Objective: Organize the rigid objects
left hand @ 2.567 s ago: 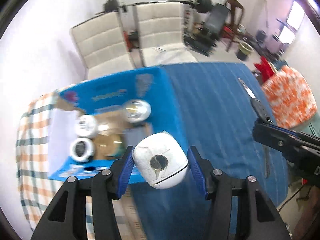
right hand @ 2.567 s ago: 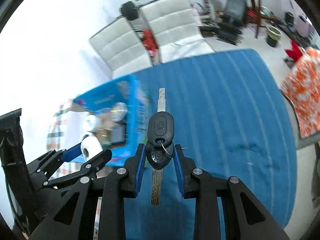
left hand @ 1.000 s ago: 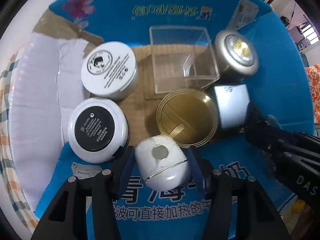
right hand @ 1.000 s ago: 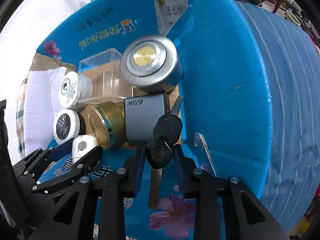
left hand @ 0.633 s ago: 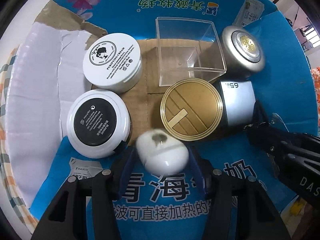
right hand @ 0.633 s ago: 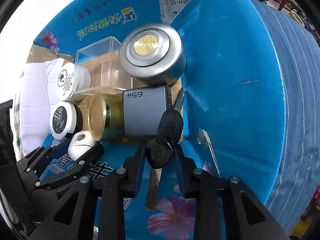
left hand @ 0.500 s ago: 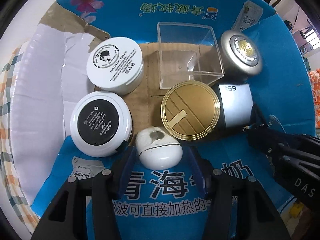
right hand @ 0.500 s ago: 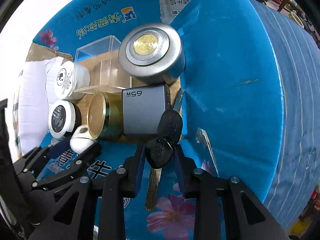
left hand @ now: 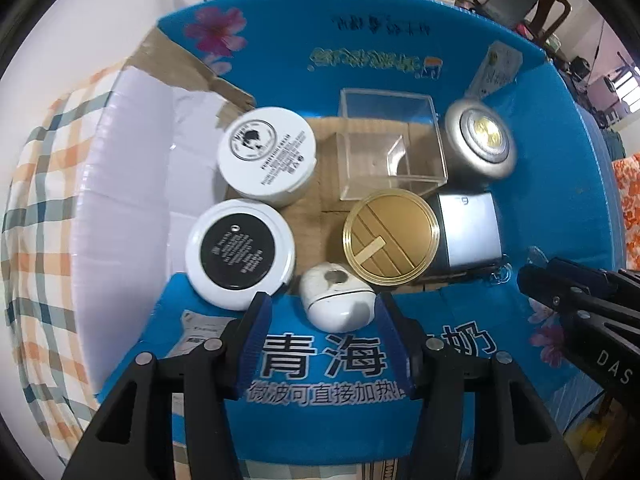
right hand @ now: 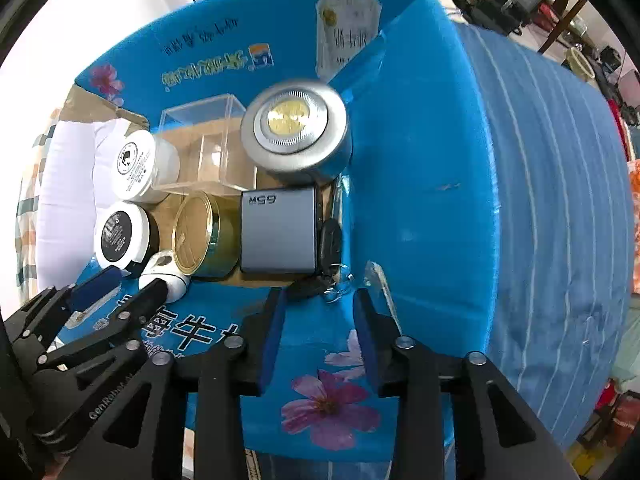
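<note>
Released since before, black car keys [right hand: 329, 245] lie beside grey charger [right hand: 278, 232].

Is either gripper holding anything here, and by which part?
Nothing. The white case lies free below the left gripper; the keys lie beyond the opening right gripper.

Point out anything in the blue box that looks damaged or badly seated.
The blue box's left wall is torn, bare brown cardboard showing. The key bunch lies wedged on edge between the grey charger and the box wall. The gold tin looks tilted; the other jars sit upright.
</note>
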{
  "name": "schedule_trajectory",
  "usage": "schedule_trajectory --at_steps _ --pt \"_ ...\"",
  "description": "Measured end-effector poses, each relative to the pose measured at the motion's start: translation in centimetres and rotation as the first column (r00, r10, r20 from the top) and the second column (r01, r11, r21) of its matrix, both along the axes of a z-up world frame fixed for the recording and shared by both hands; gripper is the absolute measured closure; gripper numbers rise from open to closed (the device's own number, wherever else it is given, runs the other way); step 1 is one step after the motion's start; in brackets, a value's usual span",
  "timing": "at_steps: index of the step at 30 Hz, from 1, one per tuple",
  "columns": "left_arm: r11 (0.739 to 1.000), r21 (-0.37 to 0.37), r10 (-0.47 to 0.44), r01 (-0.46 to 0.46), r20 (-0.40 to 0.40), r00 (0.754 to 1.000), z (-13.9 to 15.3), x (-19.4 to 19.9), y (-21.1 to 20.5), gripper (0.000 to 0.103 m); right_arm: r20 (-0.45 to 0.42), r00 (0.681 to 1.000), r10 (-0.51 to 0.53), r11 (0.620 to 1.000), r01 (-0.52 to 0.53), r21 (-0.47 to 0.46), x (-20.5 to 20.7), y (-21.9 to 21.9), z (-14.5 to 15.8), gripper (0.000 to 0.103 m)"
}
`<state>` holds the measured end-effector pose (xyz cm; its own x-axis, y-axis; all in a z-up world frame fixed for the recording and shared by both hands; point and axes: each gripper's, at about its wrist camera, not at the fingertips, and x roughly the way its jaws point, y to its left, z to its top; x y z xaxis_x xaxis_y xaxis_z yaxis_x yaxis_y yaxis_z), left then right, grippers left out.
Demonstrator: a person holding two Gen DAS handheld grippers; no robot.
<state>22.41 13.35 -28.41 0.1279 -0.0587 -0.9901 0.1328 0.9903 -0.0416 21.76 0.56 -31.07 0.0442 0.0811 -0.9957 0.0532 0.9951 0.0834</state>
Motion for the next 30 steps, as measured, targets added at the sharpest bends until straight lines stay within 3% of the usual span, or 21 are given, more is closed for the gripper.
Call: schedule_trajectory --at_steps 4,5,6,9,11,14,16,21,30 --pt "1.000 0.000 0.012 -0.012 0.008 1.000 1.1 0.1 0.8 0.052 0.016 1.000 0.007 1.000 -0.006 -0.012 0.0 0.6 0.9 0.062" --pt "1.000 -0.001 0.016 -0.016 0.009 1.000 1.5 -0.1 1.0 0.052 0.021 1.000 0.010 1.000 -0.009 -0.021 -0.1 0.7 1.0 0.054" --pt "1.000 -0.003 0.018 -0.018 0.007 1.000 1.6 -0.2 1.2 0.048 0.028 1.000 0.014 1.000 -0.013 -0.026 -0.3 0.3 1.4 0.044" --pt "0.999 -0.011 0.033 -0.033 0.005 0.999 2.2 -0.4 1.9 0.015 0.051 0.999 0.011 1.000 -0.010 -0.025 -0.7 0.4 2.2 0.020" --pt "0.999 -0.011 0.042 -0.042 0.011 0.999 2.8 -0.6 2.5 0.007 0.058 0.998 0.004 1.000 -0.002 -0.031 -0.8 0.5 2.6 0.018" --pt "0.999 0.003 0.048 -0.048 0.013 0.999 2.4 -0.5 2.6 0.002 0.067 0.998 -0.006 0.999 0.009 -0.044 -1.2 0.2 3.2 0.001" --pt "0.999 0.002 0.053 -0.053 0.023 0.998 2.4 -0.5 2.4 0.002 0.078 0.997 -0.019 0.999 0.022 -0.029 -1.6 0.0 3.8 0.000" --pt "0.998 -0.012 0.060 -0.059 0.096 0.994 7.2 -1.9 2.8 0.002 0.095 0.995 -0.037 0.999 0.038 -0.011 -2.9 -1.3 6.6 0.000" --pt "0.996 -0.055 0.075 -0.064 0.239 0.968 17.6 -5.4 2.7 0.002 0.234 0.972 -0.037 0.998 0.025 0.051 -7.2 -2.0 18.0 0.000"
